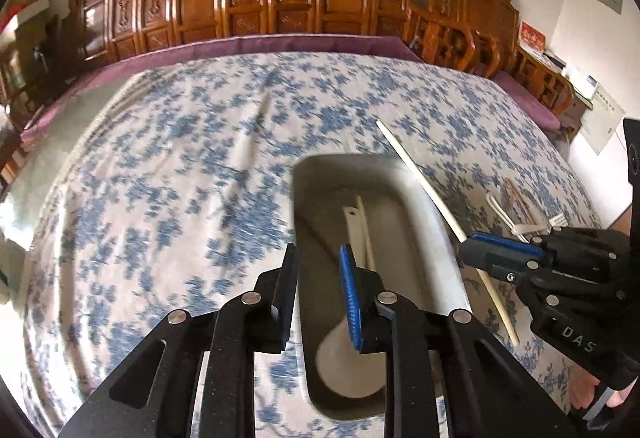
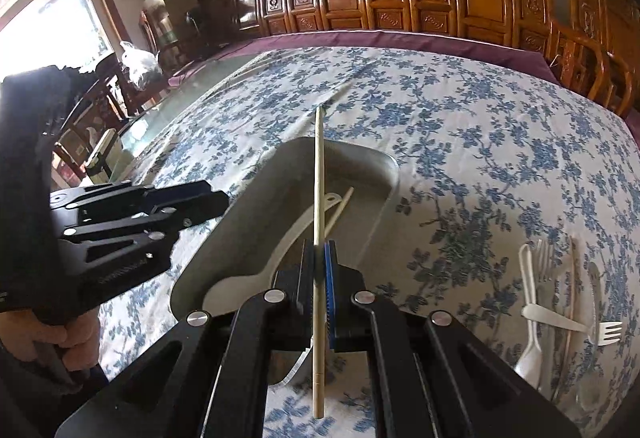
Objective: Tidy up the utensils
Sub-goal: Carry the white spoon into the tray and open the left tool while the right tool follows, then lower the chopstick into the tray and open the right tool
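Chopstick point(image 2: 319, 197) clamped mid-shaft in right gripper point(image 2: 319, 286), poised lengthwise over tray point(image 2: 256, 197) (likely so it drops beside spoon point(image 2: 256, 274) inside). Left gripper point(image 1: 318, 278) open, empty, straddling the tray's wall. Forks point(image 2: 560, 318) wait on tablecloth point(image 2: 480, 117).

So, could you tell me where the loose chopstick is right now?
The chopstick is clamped in the right gripper, held over the metal tray already holding a white spoon.

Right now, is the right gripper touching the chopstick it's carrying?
Touching. The right wrist view shows the right gripper shut on the chopstick, both pads pressed against its shaft with no gap, above the tray.
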`<act>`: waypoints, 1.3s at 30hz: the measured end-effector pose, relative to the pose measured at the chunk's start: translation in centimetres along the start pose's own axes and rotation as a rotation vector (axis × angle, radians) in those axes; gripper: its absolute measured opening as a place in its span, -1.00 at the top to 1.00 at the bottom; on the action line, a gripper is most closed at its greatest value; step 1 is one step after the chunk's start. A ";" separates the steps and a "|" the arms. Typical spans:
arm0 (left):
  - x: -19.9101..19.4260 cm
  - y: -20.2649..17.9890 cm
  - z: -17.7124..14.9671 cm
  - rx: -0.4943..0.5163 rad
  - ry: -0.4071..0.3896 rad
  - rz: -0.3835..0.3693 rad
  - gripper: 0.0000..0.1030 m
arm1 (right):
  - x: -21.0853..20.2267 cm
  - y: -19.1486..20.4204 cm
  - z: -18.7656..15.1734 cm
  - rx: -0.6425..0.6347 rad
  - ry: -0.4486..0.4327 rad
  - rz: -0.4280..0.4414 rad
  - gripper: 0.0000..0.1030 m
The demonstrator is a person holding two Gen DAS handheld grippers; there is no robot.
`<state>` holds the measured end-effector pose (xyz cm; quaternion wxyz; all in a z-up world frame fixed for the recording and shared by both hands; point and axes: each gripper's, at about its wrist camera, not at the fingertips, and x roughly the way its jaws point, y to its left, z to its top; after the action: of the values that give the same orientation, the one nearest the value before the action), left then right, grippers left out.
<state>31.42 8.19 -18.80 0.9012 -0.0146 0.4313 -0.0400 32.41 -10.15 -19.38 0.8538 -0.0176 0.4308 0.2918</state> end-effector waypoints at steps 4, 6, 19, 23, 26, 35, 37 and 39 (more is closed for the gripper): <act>-0.5 1.6 0.2 -0.019 -0.013 0.033 0.61 | 0.9 1.1 0.6 0.004 -0.005 0.002 0.88; -0.8 2.2 0.3 -0.024 -0.019 0.050 0.61 | 1.4 1.5 0.8 0.010 -0.006 0.005 0.88; -1.2 4.9 0.6 -0.074 -0.029 0.070 0.58 | 5.1 2.5 -0.1 0.021 0.038 -0.015 0.88; -1.2 4.8 0.6 -0.069 -0.030 0.069 0.56 | 5.7 2.4 -0.7 0.016 0.055 -0.026 0.88; -1.2 4.6 0.6 -0.064 -0.029 0.068 0.55 | 5.8 2.3 -0.9 0.014 0.059 -0.033 0.87; -1.2 3.6 0.6 -0.049 -0.033 0.066 0.45 | 4.8 2.1 -1.1 -0.003 0.046 -0.009 0.87; -1.1 3.5 0.6 -0.046 -0.032 0.066 0.45 | 4.5 2.1 -1.0 -0.006 0.045 -0.006 0.87; -1.1 3.2 0.6 -0.041 -0.030 0.067 0.45 | 4.3 2.0 -0.8 -0.004 0.045 0.000 0.86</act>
<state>31.39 11.47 -17.81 0.9080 -0.0189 0.4186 -0.0007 32.74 -6.68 -22.64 0.8438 -0.0257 0.4494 0.2922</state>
